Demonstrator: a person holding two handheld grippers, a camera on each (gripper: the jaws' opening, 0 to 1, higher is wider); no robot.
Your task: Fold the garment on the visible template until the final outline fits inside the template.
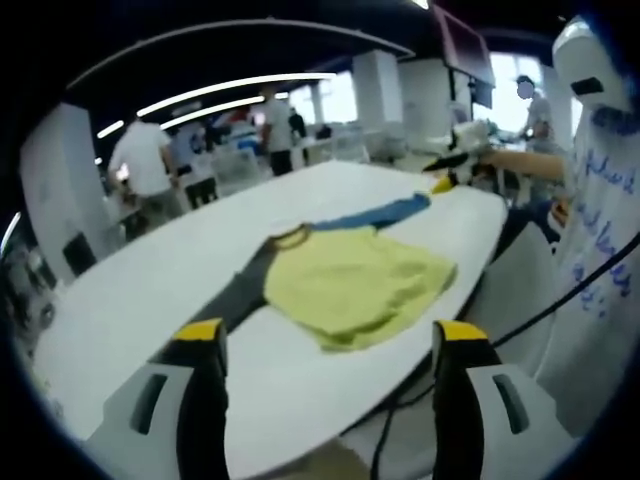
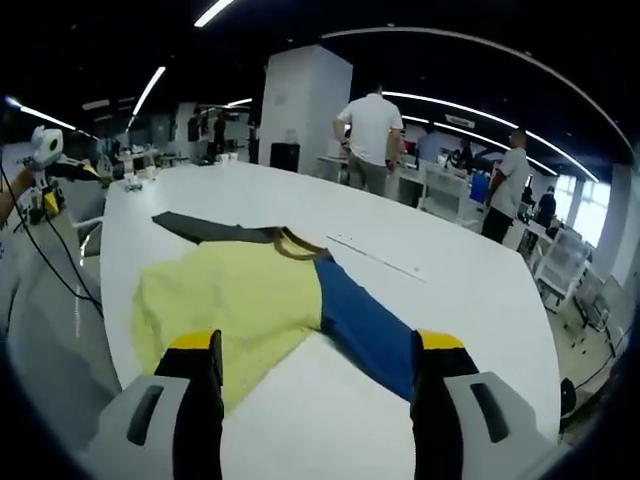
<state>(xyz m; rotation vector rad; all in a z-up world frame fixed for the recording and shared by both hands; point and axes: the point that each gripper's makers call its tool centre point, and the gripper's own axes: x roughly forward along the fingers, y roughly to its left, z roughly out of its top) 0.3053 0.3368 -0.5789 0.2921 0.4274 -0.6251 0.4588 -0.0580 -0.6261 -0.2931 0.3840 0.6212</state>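
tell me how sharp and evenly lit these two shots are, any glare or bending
Left gripper view: soft all over, the yellow shirt with one grey and one blue sleeve smeared, windows blown out behind the white oval table, whose edge bows from fisheye. Right gripper view: sharper, even ceiling-strip light, mild sheen on the table, shirt crisp, straight lines curving near the rim.

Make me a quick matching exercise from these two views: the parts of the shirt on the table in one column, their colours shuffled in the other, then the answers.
Things:
1. shirt body
2. one long sleeve
3. the other long sleeve
4. table

Colours:
A. dark grey
B. white
C. yellow
D. blue

Pairs: 1-C, 2-D, 3-A, 4-B
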